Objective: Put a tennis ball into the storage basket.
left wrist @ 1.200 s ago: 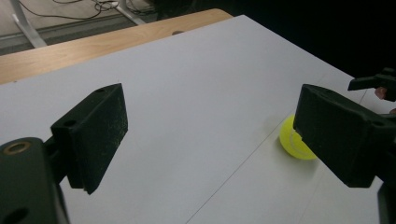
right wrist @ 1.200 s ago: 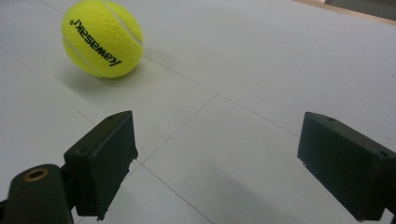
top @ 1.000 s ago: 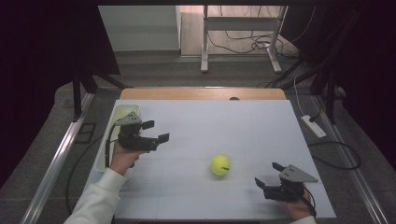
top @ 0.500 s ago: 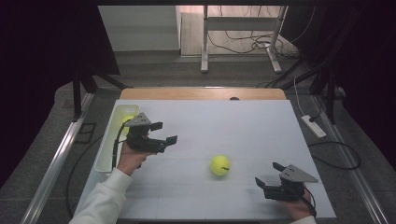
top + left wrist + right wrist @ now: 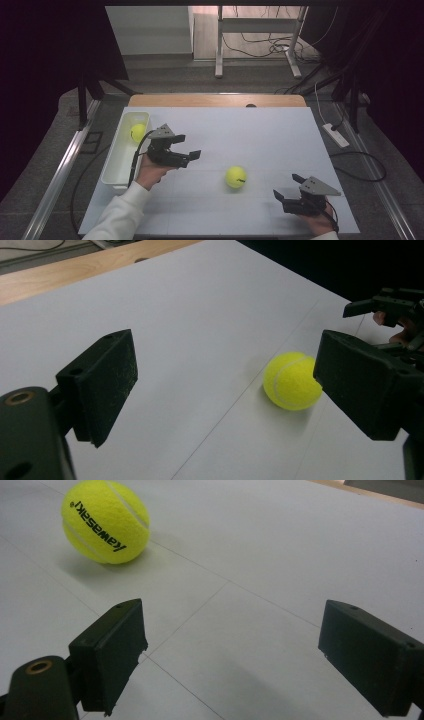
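A yellow tennis ball lies on the white table between my two grippers. My left gripper hangs a little to the ball's left, open and empty. In the left gripper view the ball sits ahead, close to the right jaw, with the left gripper wide open. My right gripper rests near the table's front right, open. In the right gripper view the ball, printed with black letters, lies ahead at upper left of the right gripper. A second tennis ball lies in a white bin.
The long white bin stands along the table's left edge. A wooden strip runs along the far edge. The other hand and its gripper show past the ball in the left gripper view. Faint lines cross the table top.
My left gripper has moved right, away from the bin and toward the ball on the table. The right gripper and the ball have stayed where they were.
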